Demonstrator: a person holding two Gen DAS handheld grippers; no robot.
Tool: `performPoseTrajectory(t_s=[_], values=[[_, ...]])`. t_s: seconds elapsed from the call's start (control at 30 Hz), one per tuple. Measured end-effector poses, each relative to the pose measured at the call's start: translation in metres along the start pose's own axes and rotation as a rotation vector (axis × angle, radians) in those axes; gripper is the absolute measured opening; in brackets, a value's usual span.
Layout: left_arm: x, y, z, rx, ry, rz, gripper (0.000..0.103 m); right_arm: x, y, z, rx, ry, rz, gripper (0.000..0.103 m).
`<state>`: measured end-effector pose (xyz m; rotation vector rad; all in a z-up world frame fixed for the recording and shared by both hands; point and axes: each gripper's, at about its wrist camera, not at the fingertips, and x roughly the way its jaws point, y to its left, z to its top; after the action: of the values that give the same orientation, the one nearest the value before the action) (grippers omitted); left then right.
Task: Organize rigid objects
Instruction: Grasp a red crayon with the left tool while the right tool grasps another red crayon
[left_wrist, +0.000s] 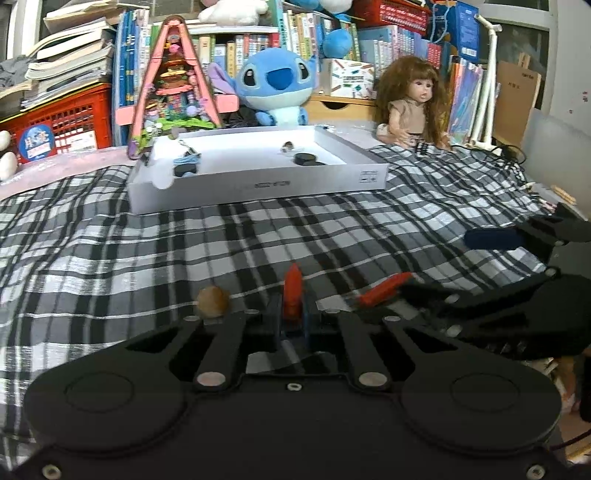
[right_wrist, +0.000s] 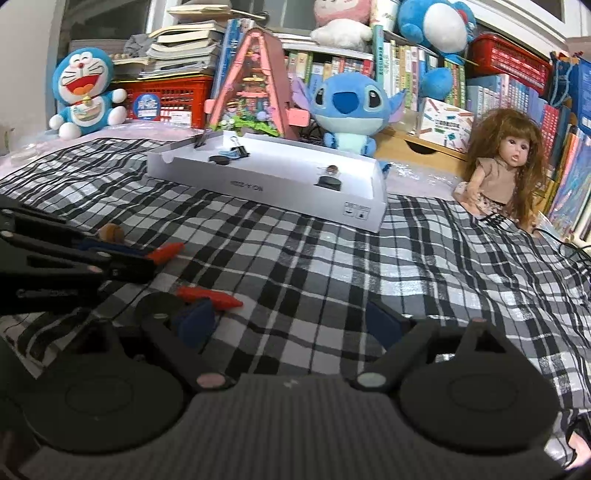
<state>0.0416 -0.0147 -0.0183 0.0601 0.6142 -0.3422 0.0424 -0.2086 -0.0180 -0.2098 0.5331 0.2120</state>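
Red crayon (left_wrist: 292, 295) clamped upright between left gripper (left_wrist: 293, 321) fingers, low over plaid bedspread (left_wrist: 147, 240). Second red crayon (right_wrist: 210, 297) lies on bedspread beside right gripper (right_wrist: 291, 325), its fingers spread wide, empty. Brown nut (left_wrist: 212, 301) just left. White tray (left_wrist: 258, 184) beyond.

Box label (left_wrist: 272, 183) print too small

Red crayon (left_wrist: 292, 295); white box (left_wrist: 258, 184); blk/white plaid cloth (left_wrist: 147, 251); blue plush (left_wrist: 275, 86).
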Motion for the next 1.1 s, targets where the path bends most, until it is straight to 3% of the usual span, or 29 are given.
performPoseTrajectory(t_s=[0.13,0.43,0.7,0.83,1.1], values=[[-0.001,0.013,0.001,-0.004,0.007,0.045,0.011,0.002,-0.007,0.002,0.045,0.009,-0.021,0.094],[-0.001,0.030,0.003,-0.012,0.006,0.133,0.018,-0.008,0.002,0.006,0.084,0.002,0.074,0.091],[0.000,0.034,0.003,-0.026,0.004,0.194,0.025,-0.004,0.014,0.009,0.118,0.017,0.103,0.074],[-0.004,0.030,0.003,-0.041,-0.004,0.175,0.038,-0.002,0.017,0.007,0.122,0.024,0.104,0.068],[0.002,0.017,0.005,-0.099,-0.007,0.154,0.045,0.000,0.023,0.007,0.151,0.022,0.107,0.068]])
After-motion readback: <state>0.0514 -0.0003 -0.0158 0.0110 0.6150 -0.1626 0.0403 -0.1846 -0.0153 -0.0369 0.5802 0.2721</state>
